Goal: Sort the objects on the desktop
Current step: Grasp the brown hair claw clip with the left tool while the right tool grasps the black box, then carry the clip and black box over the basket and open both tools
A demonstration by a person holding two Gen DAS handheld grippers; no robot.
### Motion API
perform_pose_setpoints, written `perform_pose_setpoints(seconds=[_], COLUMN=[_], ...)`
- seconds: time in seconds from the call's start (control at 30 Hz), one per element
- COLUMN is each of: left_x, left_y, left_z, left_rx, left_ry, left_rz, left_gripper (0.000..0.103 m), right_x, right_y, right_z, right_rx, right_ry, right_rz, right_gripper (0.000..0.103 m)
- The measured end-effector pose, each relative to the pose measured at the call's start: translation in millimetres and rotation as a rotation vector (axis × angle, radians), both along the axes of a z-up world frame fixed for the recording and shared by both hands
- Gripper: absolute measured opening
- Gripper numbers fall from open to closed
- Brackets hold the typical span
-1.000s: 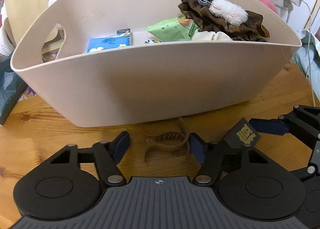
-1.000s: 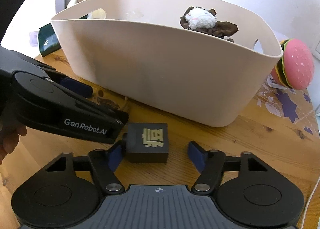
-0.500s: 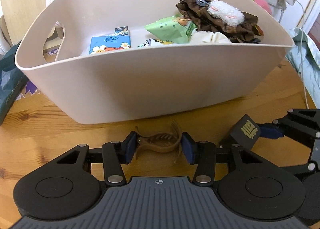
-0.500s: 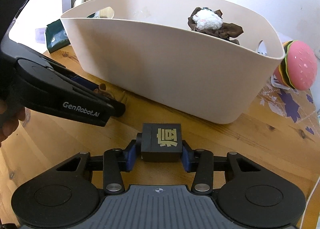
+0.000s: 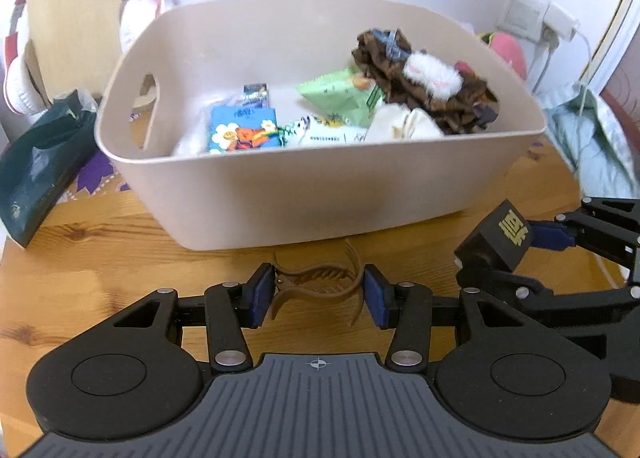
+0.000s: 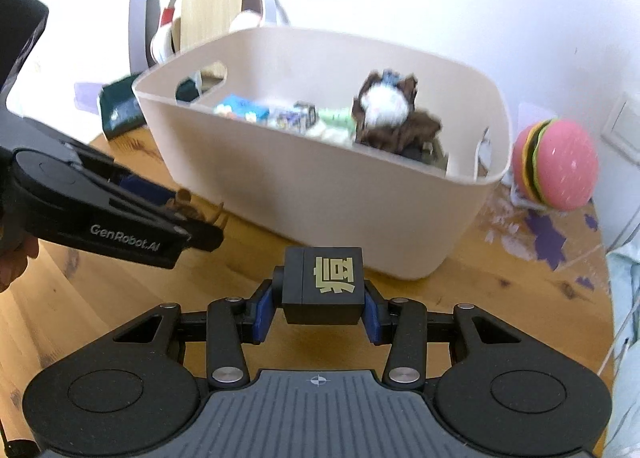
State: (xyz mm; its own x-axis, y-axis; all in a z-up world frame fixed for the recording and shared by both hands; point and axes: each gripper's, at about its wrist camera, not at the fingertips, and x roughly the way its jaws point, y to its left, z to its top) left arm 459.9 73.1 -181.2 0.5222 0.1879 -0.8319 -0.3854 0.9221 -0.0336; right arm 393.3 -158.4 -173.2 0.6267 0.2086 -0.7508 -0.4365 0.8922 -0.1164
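A beige plastic bin (image 5: 320,193) stands on the wooden table and holds a brown ruffled cloth with a white fluffy patch (image 5: 424,77), a green packet (image 5: 336,91) and a blue tissue pack (image 5: 242,129). My left gripper (image 5: 318,294) is shut on a brown hair claw clip (image 5: 320,284), held above the table in front of the bin. My right gripper (image 6: 318,308) is shut on a black box with a gold character (image 6: 324,284), also lifted in front of the bin (image 6: 320,197). The box (image 5: 500,236) shows at the right of the left wrist view.
A dark green bag (image 5: 40,165) lies left of the bin. Red-and-white headphones hang on a wooden board (image 5: 76,25) behind it. A pink burger plush (image 6: 560,163) sits right of the bin. Pale cloth (image 5: 592,141) and a wall socket with a cable are at the far right.
Both grippers closed on their objects, the left on the clip and the right on the black box, and both have risen above the table, so the bin's inside now shows.
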Motion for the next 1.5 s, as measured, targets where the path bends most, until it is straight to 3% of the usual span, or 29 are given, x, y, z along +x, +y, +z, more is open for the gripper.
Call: perform_pose_setpoints(seconds=[0.23, 0.4, 0.77, 1.17, 1.5], left_x=[-9.6, -15.1, -23.5, -16.1, 34.7], left_y=[2.8, 12.2, 21.3, 35.1, 61.4], left_z=[29.4, 51.3, 82.0, 121.8, 120.8], left_rx=[0.067, 0.1, 0.067, 0.101, 0.073], left_ry=[-0.049, -0.092, -0.157, -0.242, -0.158], left_rz=[-0.036, -0.034, -0.054, -0.049, 0.027], left_gripper=[0.049, 0.049, 0.049, 0.049, 0.049], right_x=[38.7, 44.5, 53.5, 69.6, 110.1], right_y=[-1.5, 0.8, 7.9, 16.1, 16.5], right_z=[32.9, 54.7, 105.2, 125.7, 130.6], right_rx=[-0.005, 0.0, 0.045, 0.061, 0.029], right_ry=[-0.064, -0.112, -0.215, -0.288, -0.297], right_rz=[0.045, 0.059, 0.077, 0.098, 0.075], right_gripper=[0.041, 0.042, 0.042, 0.042, 0.042])
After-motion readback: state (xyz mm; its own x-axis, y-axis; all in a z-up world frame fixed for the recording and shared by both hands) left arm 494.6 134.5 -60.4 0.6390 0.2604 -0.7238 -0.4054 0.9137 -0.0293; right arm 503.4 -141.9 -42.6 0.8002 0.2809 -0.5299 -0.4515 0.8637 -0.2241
